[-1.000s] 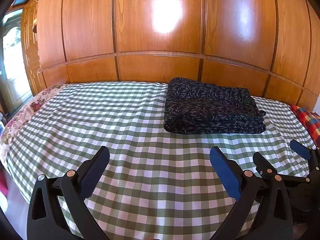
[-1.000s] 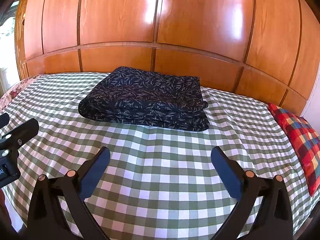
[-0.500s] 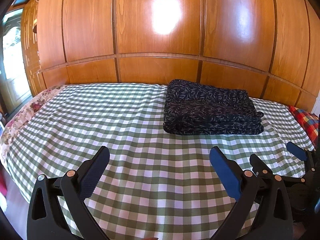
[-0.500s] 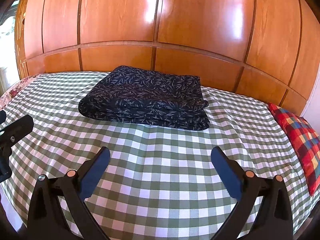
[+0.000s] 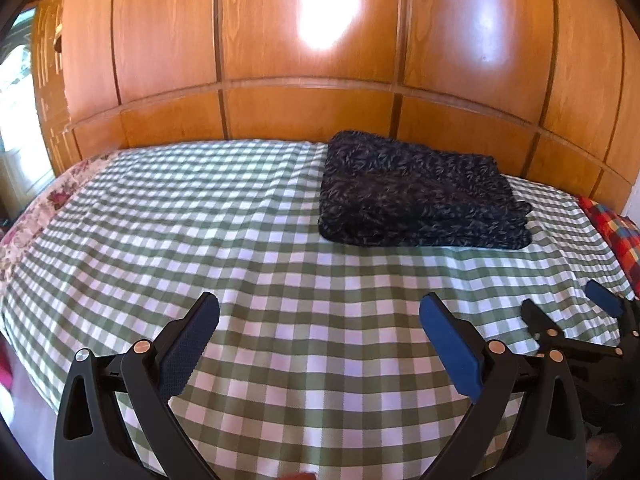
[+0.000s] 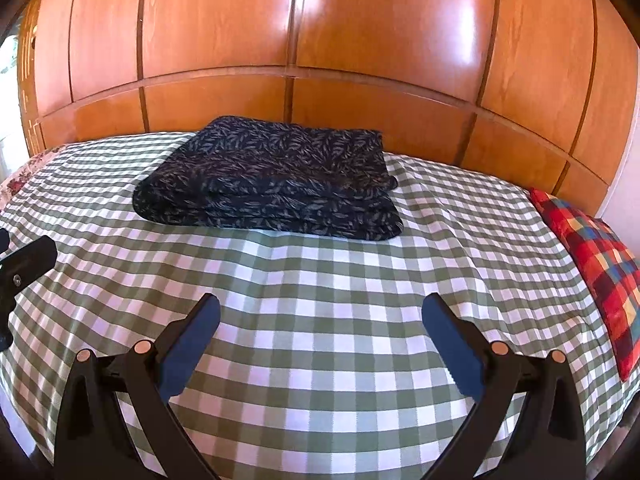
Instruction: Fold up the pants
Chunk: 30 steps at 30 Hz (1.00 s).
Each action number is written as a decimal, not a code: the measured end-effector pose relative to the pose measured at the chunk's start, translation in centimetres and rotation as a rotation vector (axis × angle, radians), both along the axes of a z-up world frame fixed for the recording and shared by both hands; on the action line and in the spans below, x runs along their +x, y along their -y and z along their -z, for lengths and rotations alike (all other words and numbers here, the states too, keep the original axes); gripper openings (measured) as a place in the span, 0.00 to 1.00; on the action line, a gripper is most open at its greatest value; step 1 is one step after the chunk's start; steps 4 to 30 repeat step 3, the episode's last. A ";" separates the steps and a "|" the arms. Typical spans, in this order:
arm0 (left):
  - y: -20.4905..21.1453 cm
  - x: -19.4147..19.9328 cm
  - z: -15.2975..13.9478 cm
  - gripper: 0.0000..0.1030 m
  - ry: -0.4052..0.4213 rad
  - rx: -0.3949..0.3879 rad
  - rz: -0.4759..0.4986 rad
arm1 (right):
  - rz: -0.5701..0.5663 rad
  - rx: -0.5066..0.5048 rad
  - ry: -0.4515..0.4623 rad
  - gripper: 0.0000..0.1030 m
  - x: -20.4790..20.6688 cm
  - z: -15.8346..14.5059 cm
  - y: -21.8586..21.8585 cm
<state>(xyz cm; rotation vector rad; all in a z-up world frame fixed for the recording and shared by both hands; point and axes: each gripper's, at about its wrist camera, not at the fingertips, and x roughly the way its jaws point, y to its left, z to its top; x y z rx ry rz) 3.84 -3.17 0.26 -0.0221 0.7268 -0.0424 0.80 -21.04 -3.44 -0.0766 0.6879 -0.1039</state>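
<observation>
- Pants (image 6: 266,184) lie folded into a thick, layered rectangle on the far half of the bed, well apart from both grippers; the fold looks finished, so the step in hand is probably a clean withdrawal or a last tidy.
- Nearest, the left gripper (image 5: 320,316) and right gripper (image 6: 320,316) hover side by side over bare sheet at the bed's near edge, each with jaws spread wide and nothing between them.
- To do this well, I would keep both pairs of jaws apart and lifted off the green-and-white checked sheet (image 6: 328,280), so its loose wrinkles are not dragged toward the stack.
- Between the grippers and the stack the sheet is bare, giving plenty of room to move straight back or sideways.
- If a touch-up is wanted, the stack's near edge shows slightly uneven layers at its right corner; press down there, do not pinch.
- A red plaid pillow (image 6: 596,264) sits at the right edge, a floral cover (image 5: 24,220) at the left.
- Glossy wooden panelling (image 6: 320,40) closes the far side, just behind the pants, leaving little room beyond them.
</observation>
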 end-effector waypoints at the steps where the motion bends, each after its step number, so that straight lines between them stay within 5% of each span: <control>1: -0.1 0.1 0.3 0.96 -0.008 -0.002 -0.002 | 0.004 0.000 -0.002 0.98 0.0 0.1 0.2; 30: -0.1 0.6 1.0 0.96 -0.034 -0.003 0.000 | 0.014 0.002 -0.008 0.98 0.0 0.3 0.6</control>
